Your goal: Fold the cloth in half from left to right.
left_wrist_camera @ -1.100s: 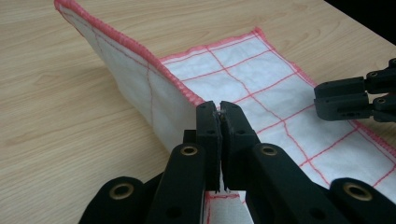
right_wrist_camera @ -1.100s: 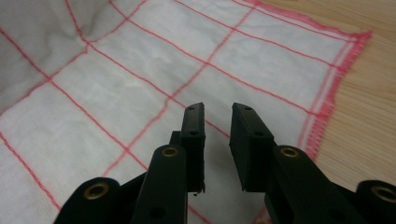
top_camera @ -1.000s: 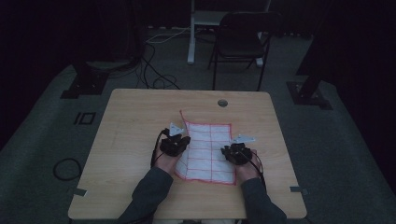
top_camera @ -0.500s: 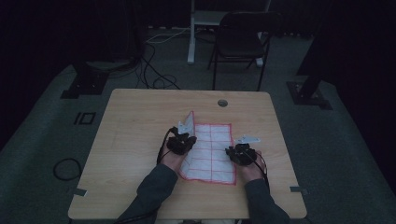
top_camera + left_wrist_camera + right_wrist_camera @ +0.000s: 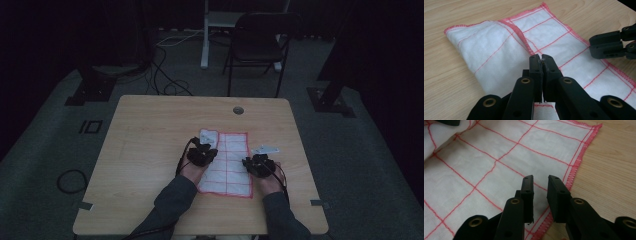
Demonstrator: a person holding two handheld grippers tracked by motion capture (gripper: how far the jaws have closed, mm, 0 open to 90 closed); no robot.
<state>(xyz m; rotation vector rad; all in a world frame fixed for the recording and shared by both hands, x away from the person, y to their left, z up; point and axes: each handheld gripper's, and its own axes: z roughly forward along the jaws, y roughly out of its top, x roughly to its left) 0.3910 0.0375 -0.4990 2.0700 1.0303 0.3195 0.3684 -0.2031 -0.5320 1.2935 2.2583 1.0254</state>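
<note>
A white cloth (image 5: 231,165) with a red grid and red hem lies on the wooden table (image 5: 150,130). Its left part is folded over onto the rest, and a flap (image 5: 209,136) shows at the far left corner. My left gripper (image 5: 202,150) is shut on the cloth's red hem (image 5: 534,52) and holds it over the middle of the cloth (image 5: 494,50). My right gripper (image 5: 257,162) sits by the cloth's right edge. Its jaws (image 5: 540,178) stand slightly apart just above the cloth (image 5: 499,157), with nothing between them. The right gripper (image 5: 609,45) also appears at the right of the left gripper view.
A round cable hole (image 5: 238,110) sits near the table's far edge. Behind the table stand a dark chair (image 5: 260,45) and a white post (image 5: 205,35), with cables (image 5: 165,75) on the floor. Bare wood lies left of and beyond the cloth.
My left gripper has moved right with the cloth's left edge, laying that side over the middle and making the cloth narrower. The right gripper has stayed in place.
</note>
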